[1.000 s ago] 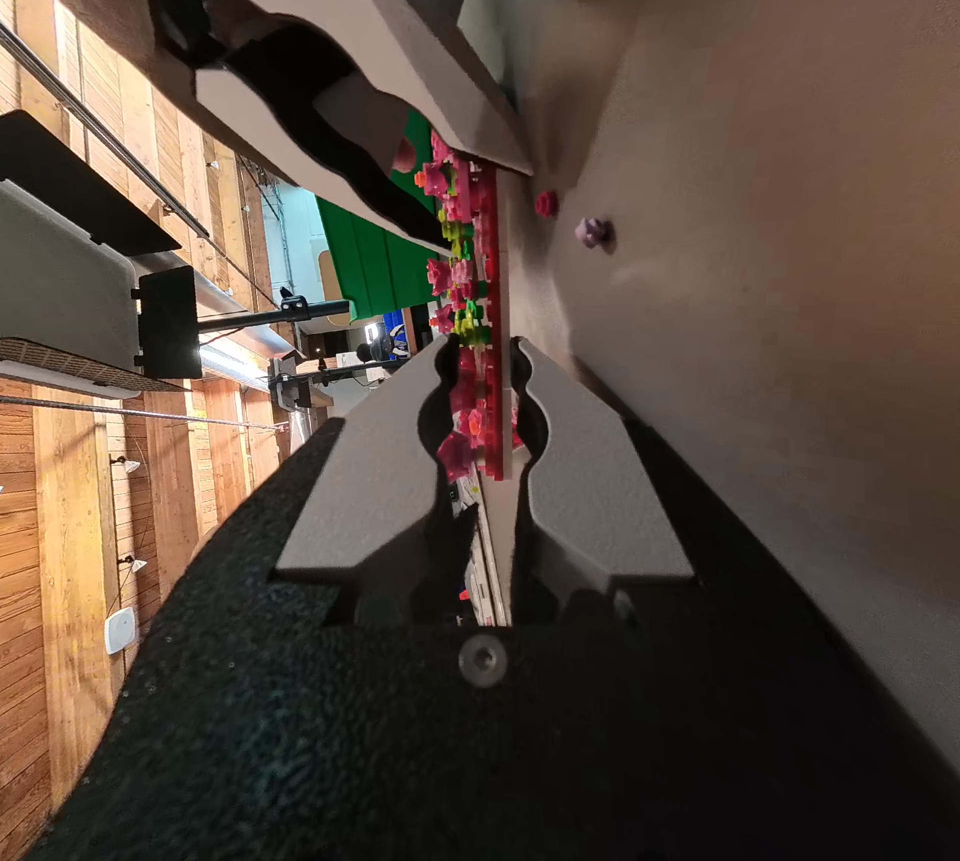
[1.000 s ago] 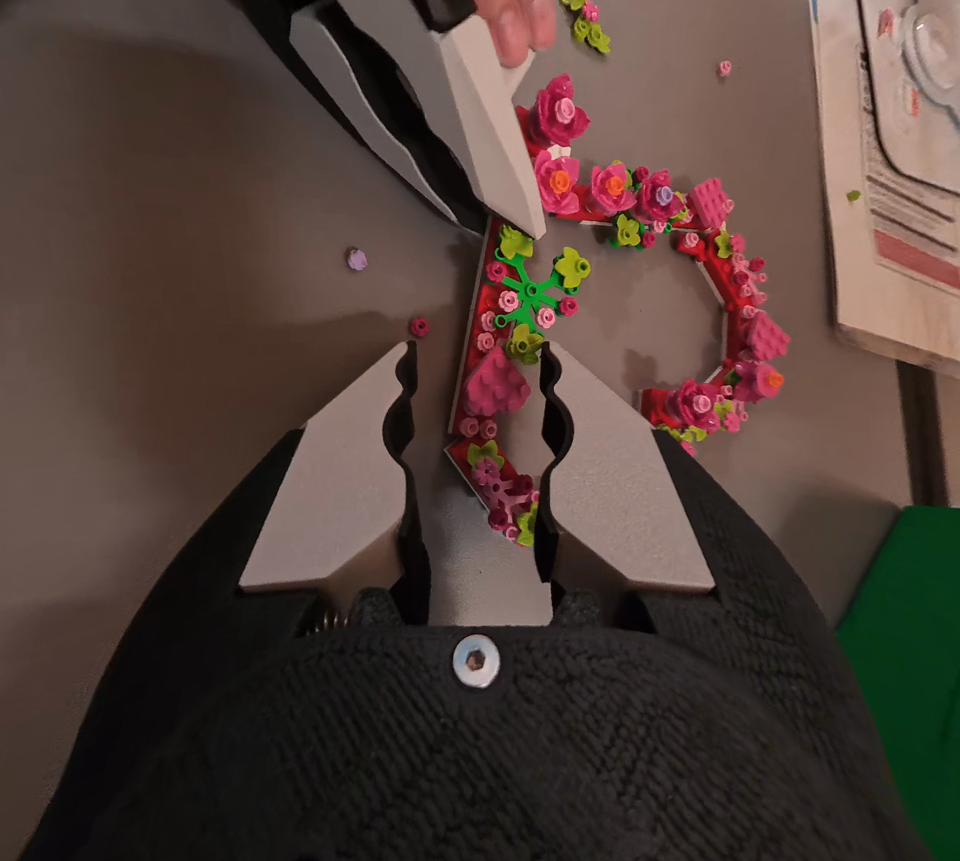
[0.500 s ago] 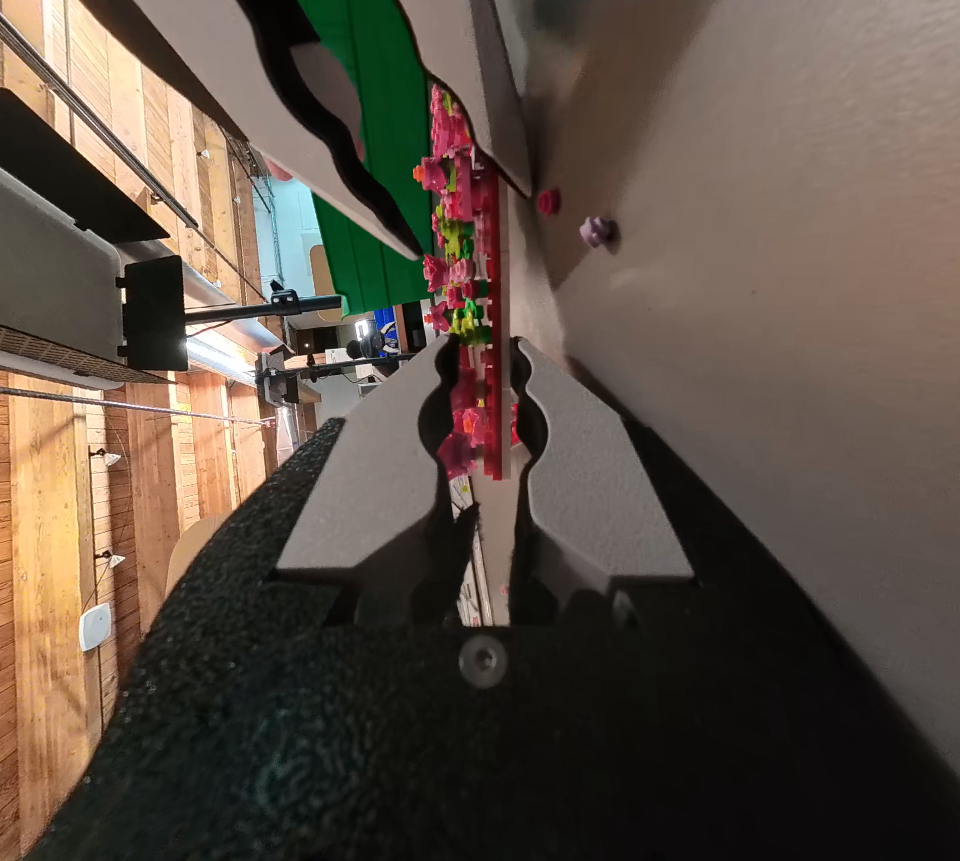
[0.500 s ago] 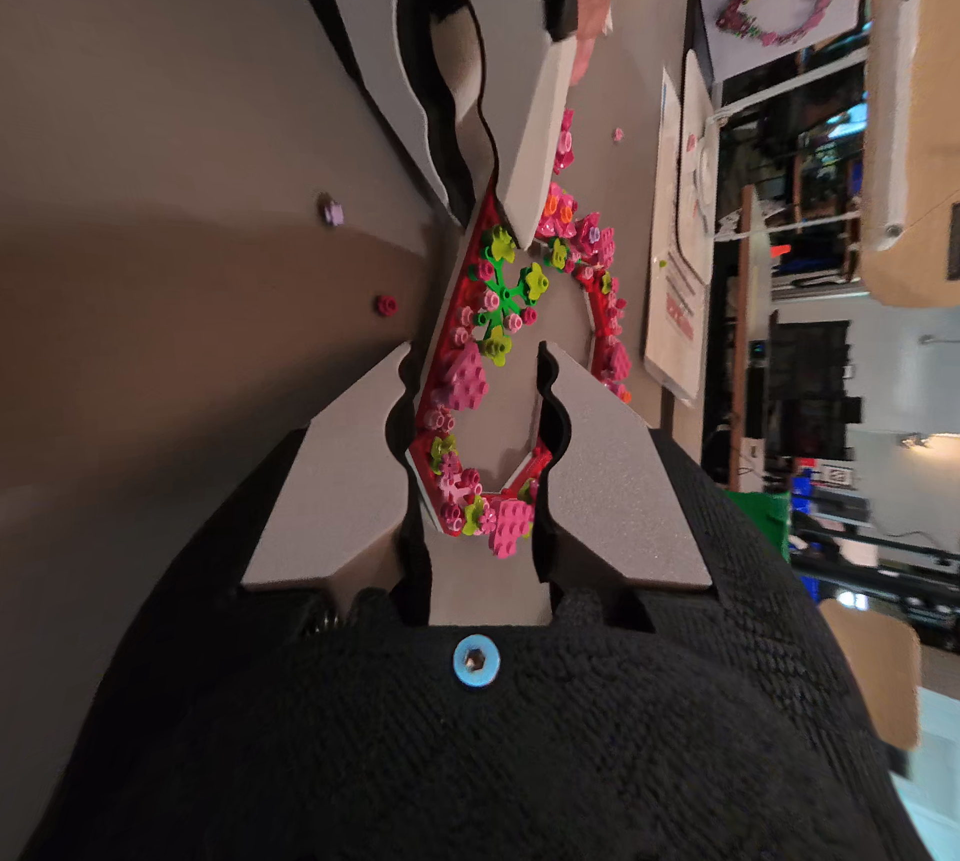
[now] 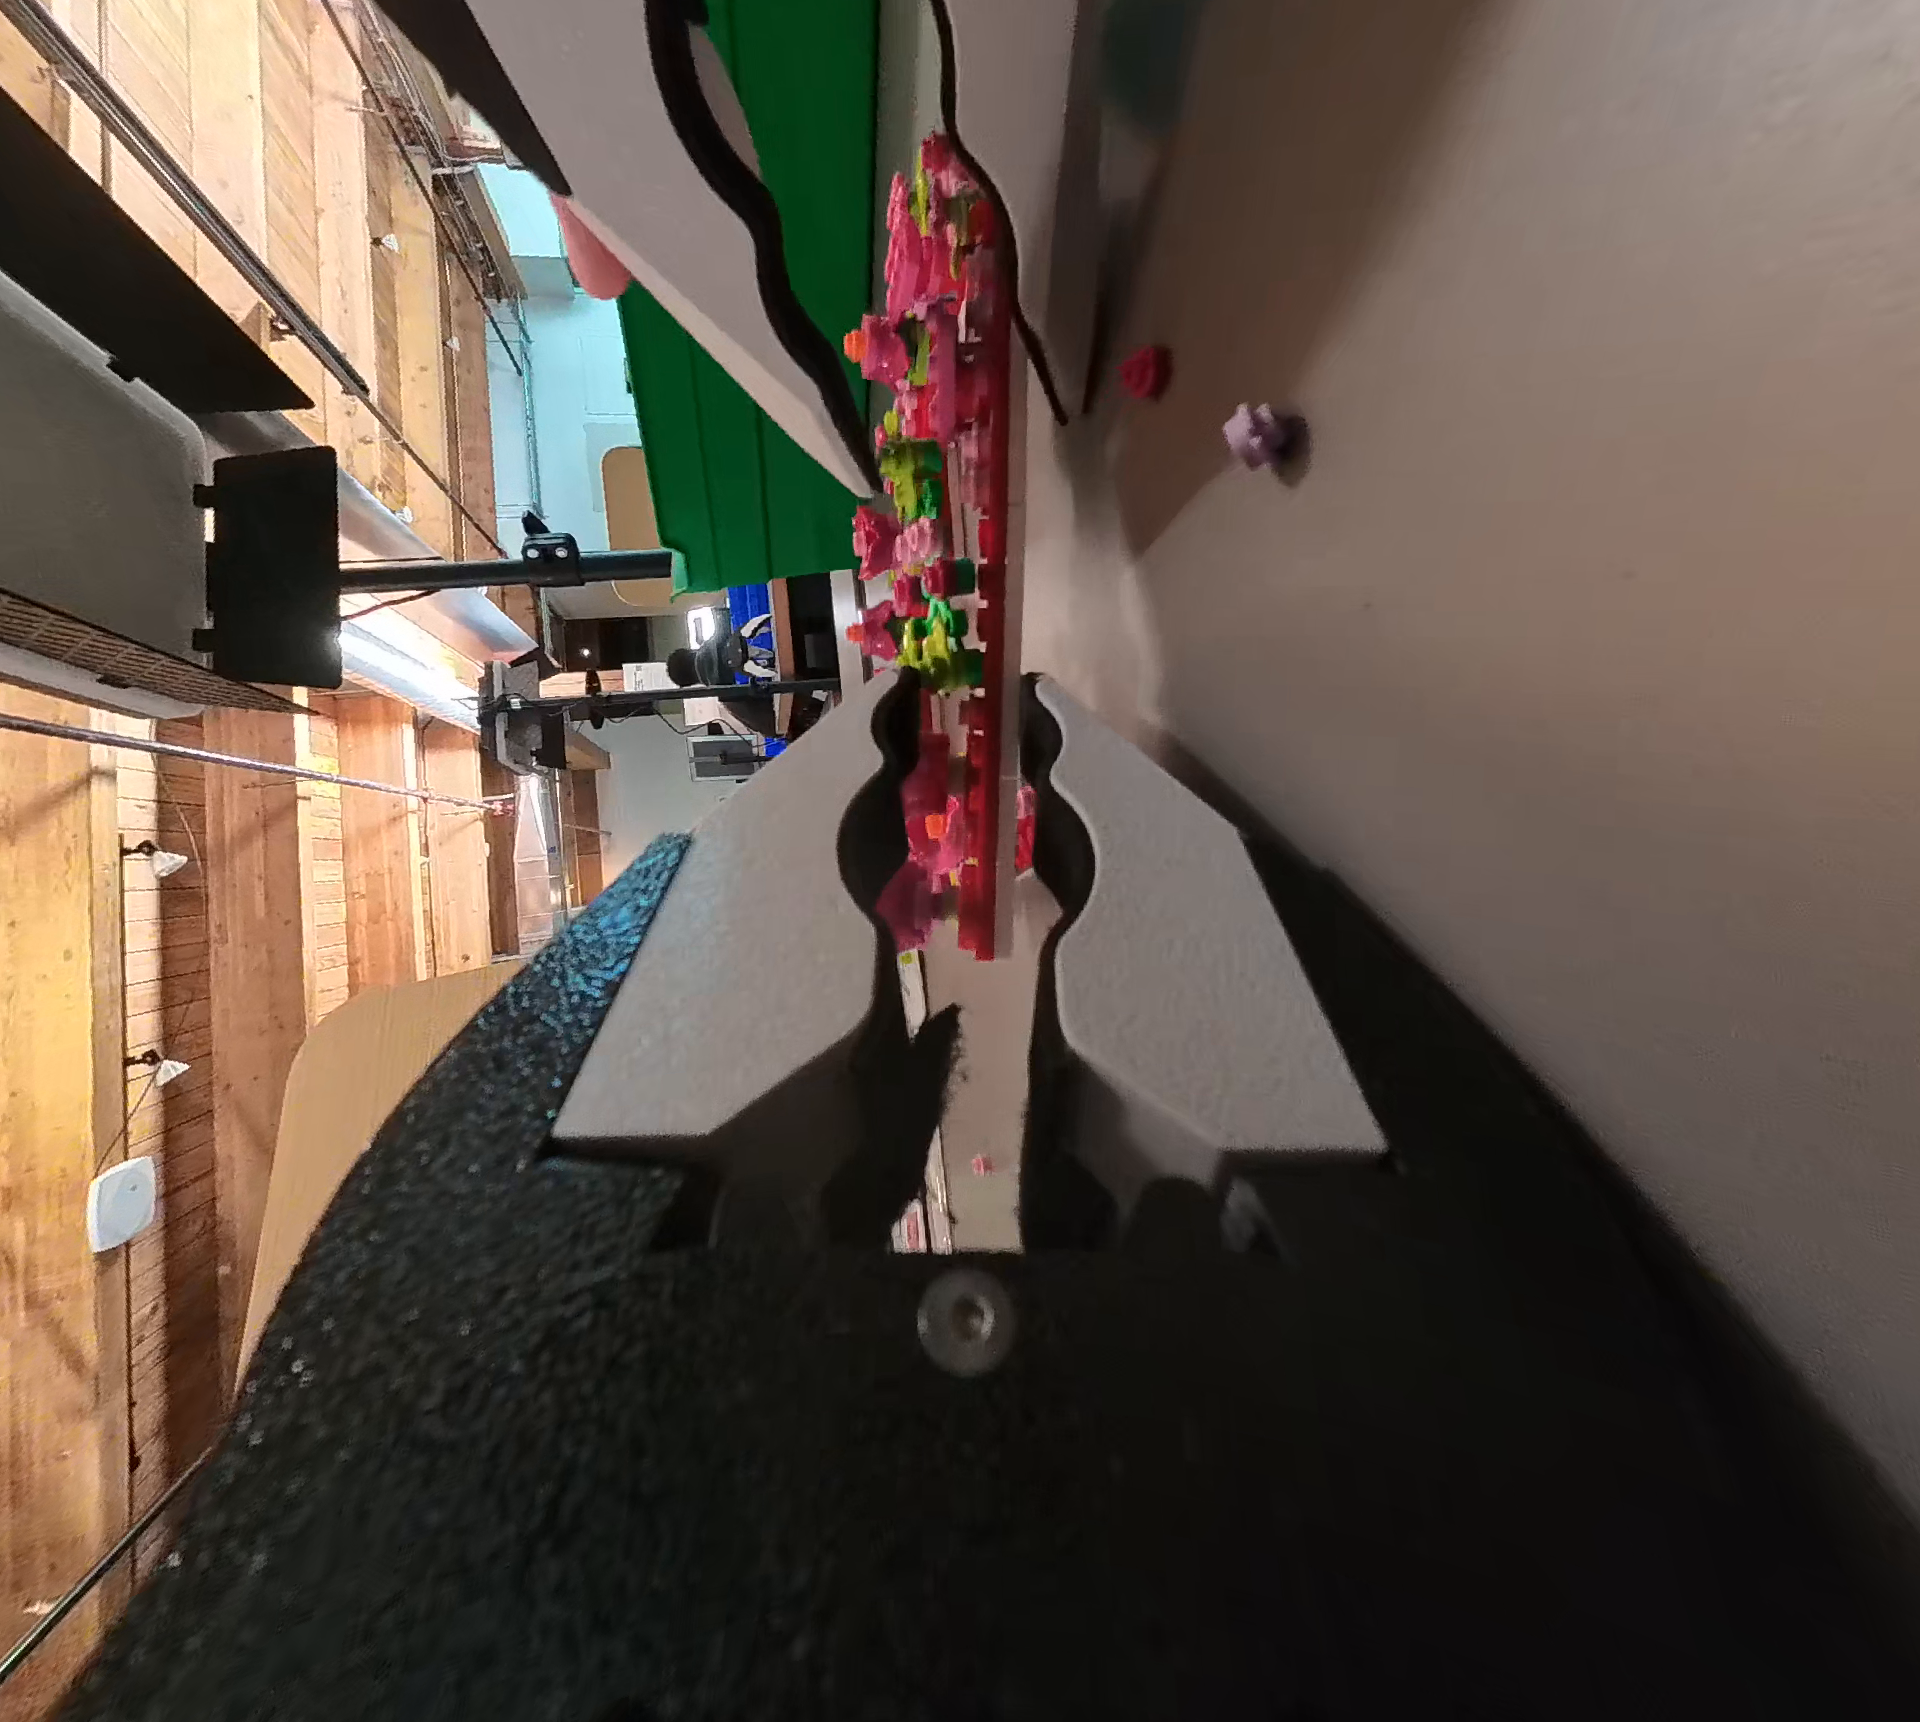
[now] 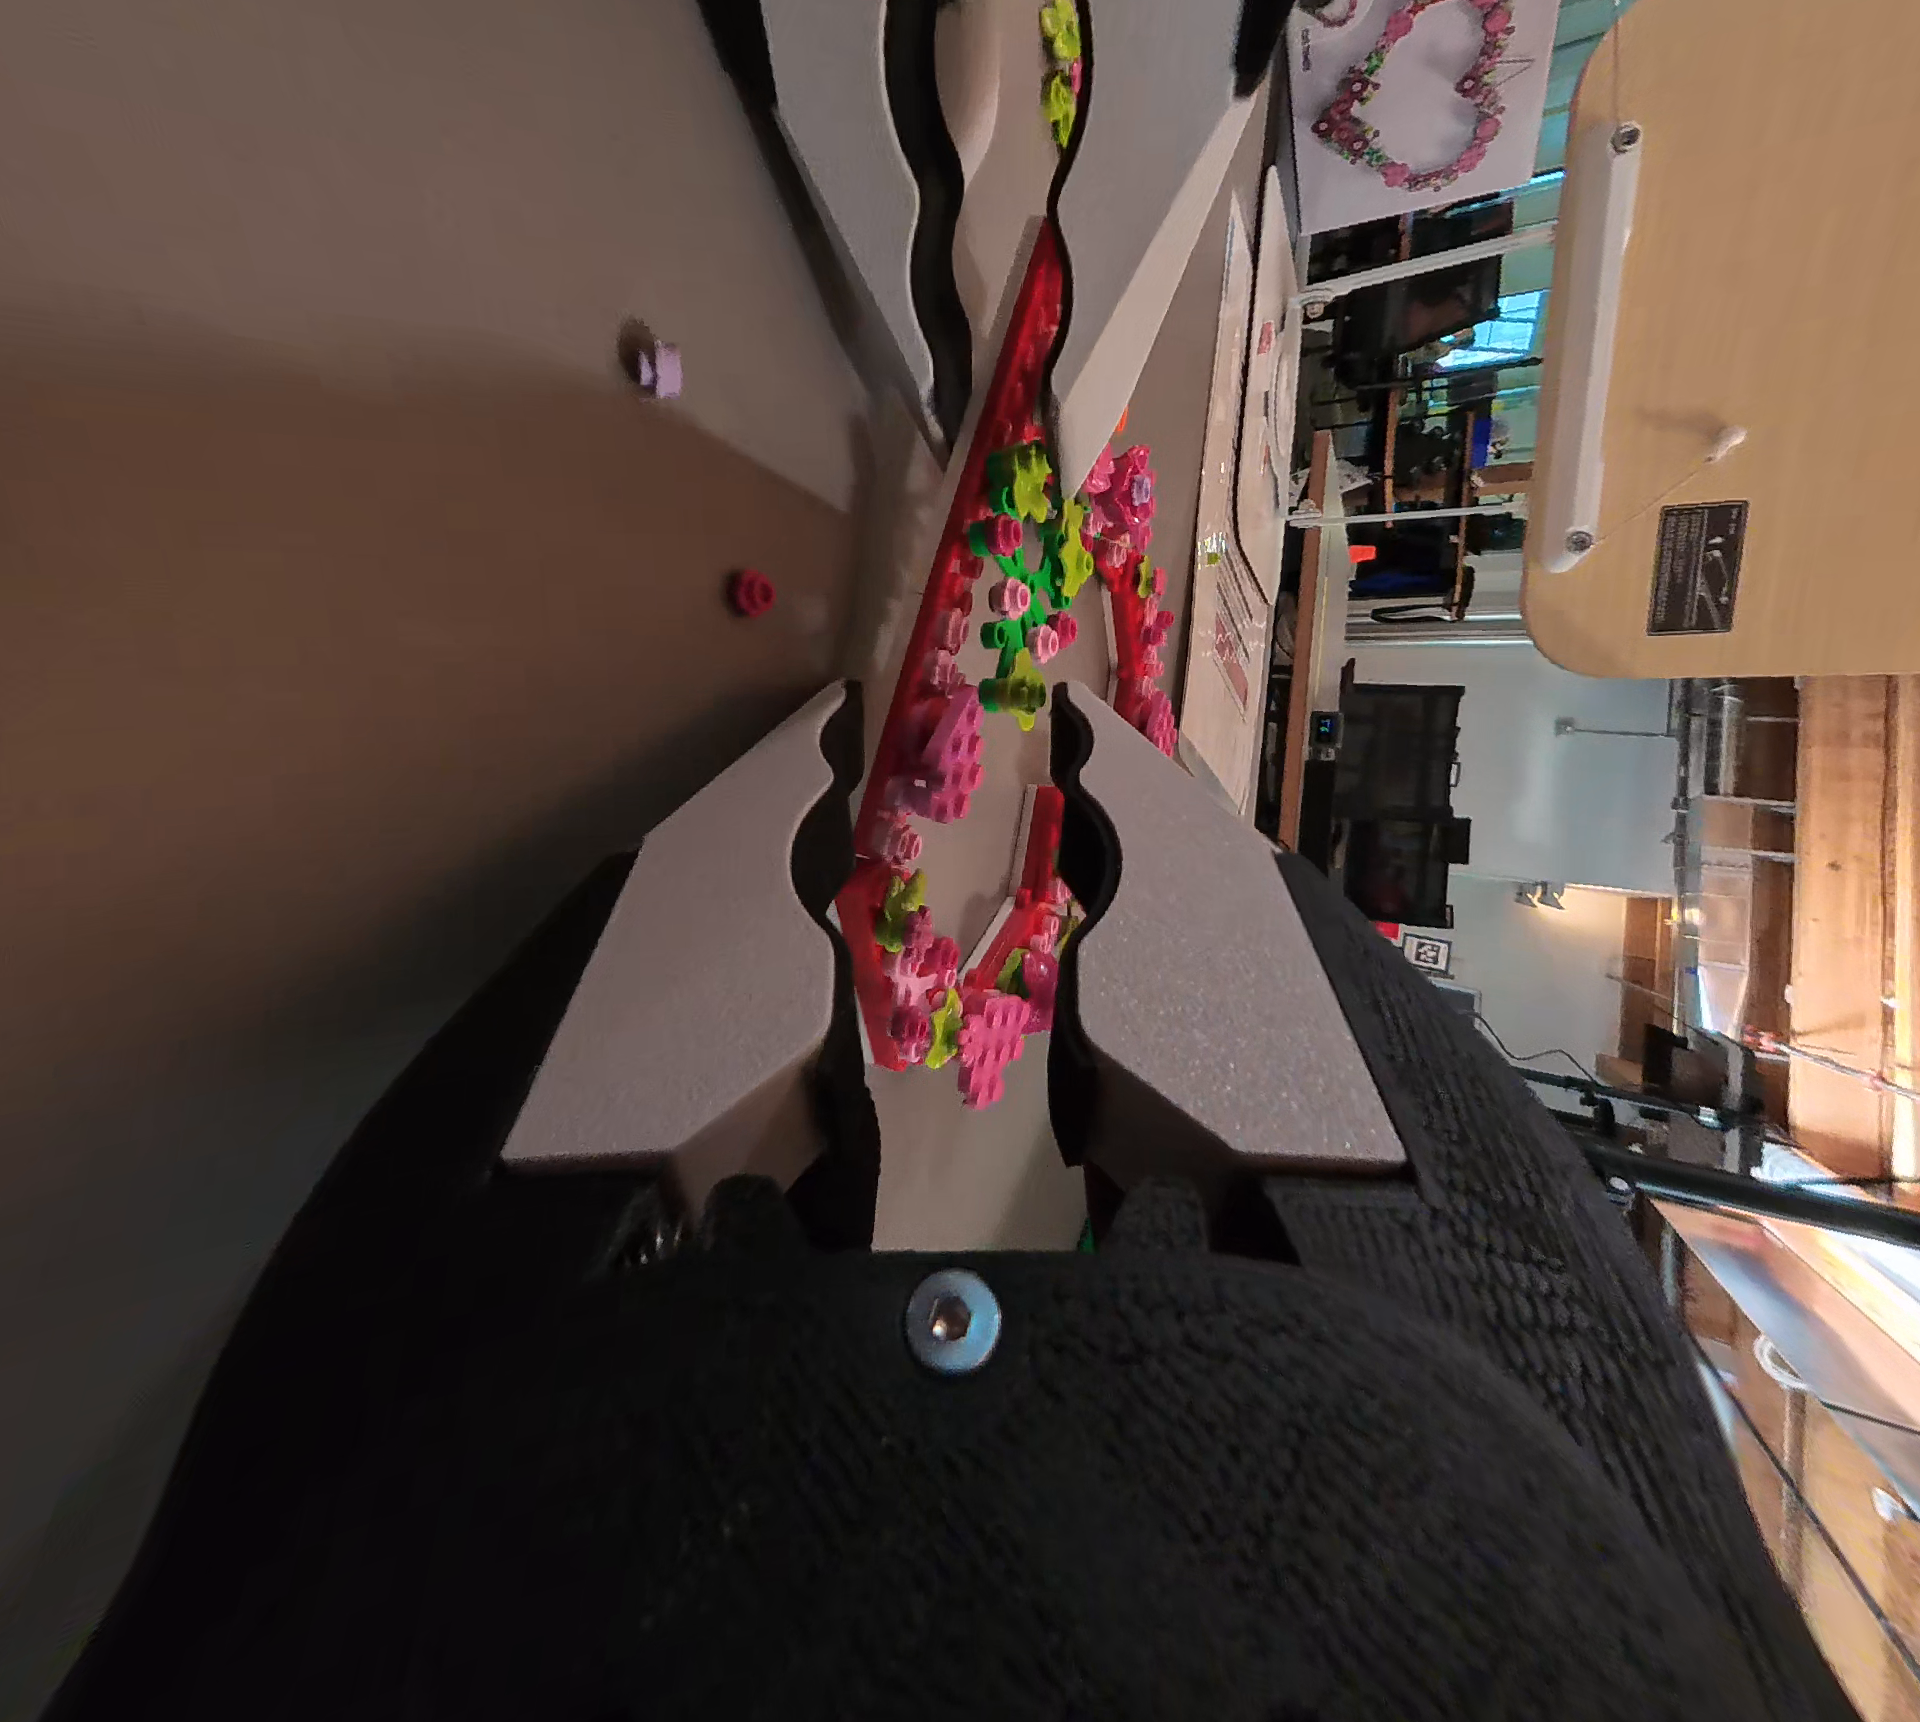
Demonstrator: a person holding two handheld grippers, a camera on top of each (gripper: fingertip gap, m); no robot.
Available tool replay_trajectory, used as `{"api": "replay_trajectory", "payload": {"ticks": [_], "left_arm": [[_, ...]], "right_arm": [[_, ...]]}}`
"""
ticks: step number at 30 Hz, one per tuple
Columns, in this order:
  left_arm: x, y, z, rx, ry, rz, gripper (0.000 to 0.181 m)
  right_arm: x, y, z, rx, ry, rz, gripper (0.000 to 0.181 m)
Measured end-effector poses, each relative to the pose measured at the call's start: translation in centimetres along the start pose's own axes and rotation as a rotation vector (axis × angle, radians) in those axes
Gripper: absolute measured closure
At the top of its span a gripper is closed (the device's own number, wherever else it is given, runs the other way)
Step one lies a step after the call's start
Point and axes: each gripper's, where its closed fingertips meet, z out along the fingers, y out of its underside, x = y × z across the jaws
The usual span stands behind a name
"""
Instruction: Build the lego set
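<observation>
Heart (image 6: 940, 799) looks nearly done, held mid-frame off the tabletop (image 6: 364, 166). Your left gripper (image 5: 961, 825) and right gripper (image 6: 951, 883) both clamp it; 2 loose studs (image 6: 750, 594) left, imo.

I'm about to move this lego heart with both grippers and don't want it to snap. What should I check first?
1. Left gripper clamped on the lego heart: ok.
2. Right gripper firmly on the heart's pointed end: cannot tell; its fingers flank it.
3. Loose red stud and lilac stud clear of both grippers: ok.
4. Heart lying flat on the table: cannot tell.
</observation>
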Motion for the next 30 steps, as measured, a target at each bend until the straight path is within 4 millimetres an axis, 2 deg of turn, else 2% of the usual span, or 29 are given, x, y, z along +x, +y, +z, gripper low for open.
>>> {"api": "replay_trajectory", "payload": {"ticks": [16, 30], "left_arm": [[0.32, 0.04, 0.15, 0.006, 0.020, -0.015, 0.164], [0.36, 0.10, 0.17, 0.005, 0.019, 0.010, 0.162]], "right_arm": [[-0.16, 0.36, 0.34, -0.019, -0.030, 0.065, 0.154], [-0.20, 0.28, 0.61, 0.017, -0.106, 0.251, 0.154]]}}
